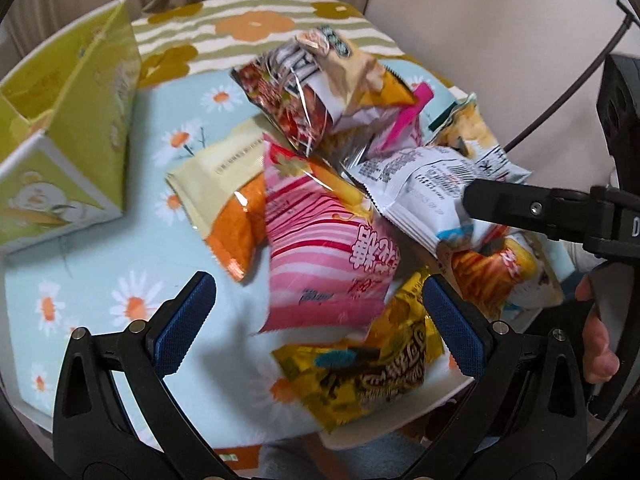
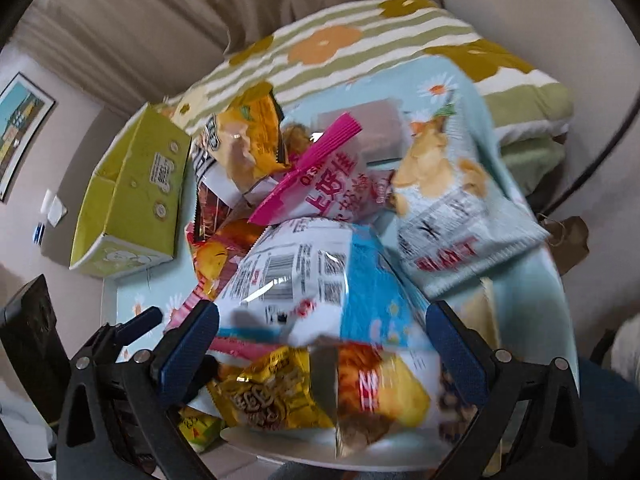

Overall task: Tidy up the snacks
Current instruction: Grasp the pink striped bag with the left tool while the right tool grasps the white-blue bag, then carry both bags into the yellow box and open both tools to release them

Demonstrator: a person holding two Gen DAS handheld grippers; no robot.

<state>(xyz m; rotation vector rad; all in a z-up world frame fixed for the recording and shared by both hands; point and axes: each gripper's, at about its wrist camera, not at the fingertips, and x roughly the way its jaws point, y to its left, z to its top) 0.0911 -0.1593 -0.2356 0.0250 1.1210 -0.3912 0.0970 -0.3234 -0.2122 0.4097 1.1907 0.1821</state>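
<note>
Green box (image 1: 92, 120) left, apart | snack pile (image 1: 340, 208) overhanging table edge (image 1: 420, 412)

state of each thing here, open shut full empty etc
left gripper: jaws open, holding nothing
right gripper: jaws open, over the pile
green box: open at the top, looks empty
pink striped bag: sealed, on the pile
white bag: sealed, barcode side up

Just ahead of the right gripper (image 2: 322, 336), the pink-edged packet (image 2: 328, 188) reads "上好佳" in pink, with "OISHI" seemingly above it. The white packet (image 2: 296, 276) between its fingers carries a barcode and print too fine to read. Red characters on the pale blue packet (image 2: 460, 216), ahead and right, are illegible.
</note>
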